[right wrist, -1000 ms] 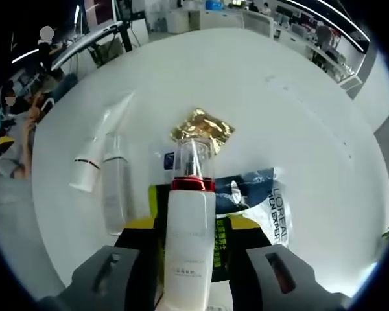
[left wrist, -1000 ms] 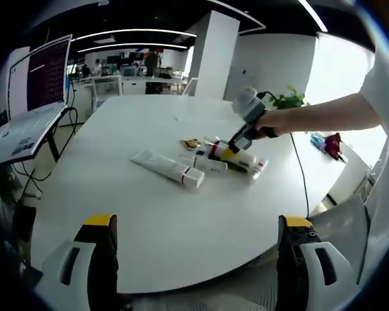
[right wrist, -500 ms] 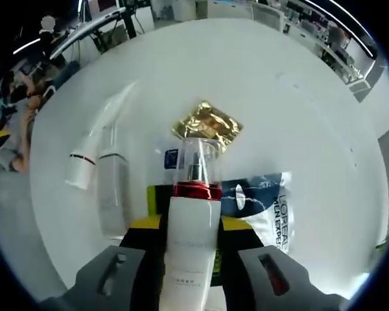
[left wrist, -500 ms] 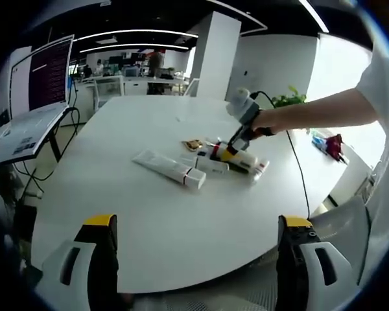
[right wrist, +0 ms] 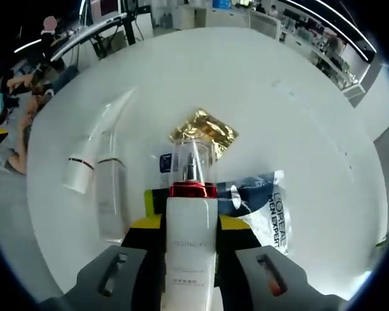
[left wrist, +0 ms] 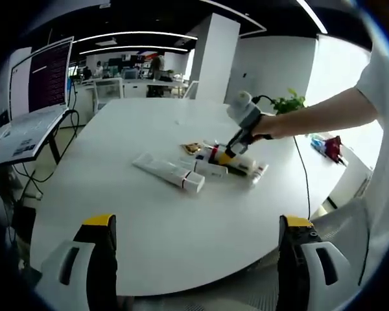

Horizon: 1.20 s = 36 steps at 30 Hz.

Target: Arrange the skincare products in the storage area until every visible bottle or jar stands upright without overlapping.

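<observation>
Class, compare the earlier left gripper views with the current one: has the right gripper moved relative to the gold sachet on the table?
Barely. The right gripper stays shut on the white pump bottle, just beside the gold sachet, with no clear shift either way.

A large round white table [left wrist: 149,220] stands in an open-plan office with a dark ceiling and long strip lights [left wrist: 133,32]. A white pillar [left wrist: 214,55] rises behind it, a laptop [left wrist: 32,97] sits left (screen lit), and what looks like a potted plant [left wrist: 288,102] stands by bright windows.

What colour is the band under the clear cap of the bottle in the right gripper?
Red, on the white bottle; clearest in the right gripper view.
</observation>
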{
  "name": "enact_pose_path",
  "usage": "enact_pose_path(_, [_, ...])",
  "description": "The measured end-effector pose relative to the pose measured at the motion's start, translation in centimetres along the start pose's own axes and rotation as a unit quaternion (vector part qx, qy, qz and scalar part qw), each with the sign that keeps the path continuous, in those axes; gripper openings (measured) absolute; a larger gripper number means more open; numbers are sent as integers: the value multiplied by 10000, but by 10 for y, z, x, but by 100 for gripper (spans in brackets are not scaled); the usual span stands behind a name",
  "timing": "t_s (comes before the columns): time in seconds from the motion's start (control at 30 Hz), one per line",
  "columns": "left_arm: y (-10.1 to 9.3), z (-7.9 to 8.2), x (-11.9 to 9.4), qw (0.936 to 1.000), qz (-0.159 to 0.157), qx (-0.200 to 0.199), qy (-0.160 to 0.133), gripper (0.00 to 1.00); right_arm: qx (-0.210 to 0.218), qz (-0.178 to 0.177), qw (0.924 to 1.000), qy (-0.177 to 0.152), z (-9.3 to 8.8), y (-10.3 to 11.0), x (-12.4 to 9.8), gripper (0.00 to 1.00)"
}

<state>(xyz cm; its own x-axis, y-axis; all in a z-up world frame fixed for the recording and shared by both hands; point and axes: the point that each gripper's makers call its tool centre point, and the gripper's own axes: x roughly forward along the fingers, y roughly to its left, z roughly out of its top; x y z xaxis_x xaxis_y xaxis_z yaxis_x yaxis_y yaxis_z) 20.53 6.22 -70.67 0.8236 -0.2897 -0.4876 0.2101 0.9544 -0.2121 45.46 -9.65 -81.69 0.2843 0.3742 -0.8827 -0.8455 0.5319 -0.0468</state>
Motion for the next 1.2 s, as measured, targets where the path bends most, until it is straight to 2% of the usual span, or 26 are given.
enact_pose_path(0.2, [2, 1, -1, 9999, -51, -81, -56, 99, -40, -98, 9988, -478, 14, 5, -21, 28])
enact_pose_path(0.37, [0, 4, 0, 9998, -107, -86, -107, 99, -13, -142, 9971, -747, 19, 10, -39, 27])
enact_pose_path(0.6, [-6, 8, -2, 9994, -249, -104, -208, 99, 160, -182, 9904, -1358, 35, 25, -84, 27])
enact_pose_path(0.73, [-7, 12, -3, 9987, -326, -242, -315, 99, 48, -163, 9861, -1655, 42, 47, -110, 27])
enact_pose_path(1.0, [-5, 18, -8, 9965, -393, -503, -541, 99, -106, 44, 9808, -1946, 44, 87, -134, 27])
enact_pose_path(1.2, [-9, 18, -8, 9971, -425, -326, -539, 98, -159, 97, 9776, -2098, 43, 108, -148, 27])
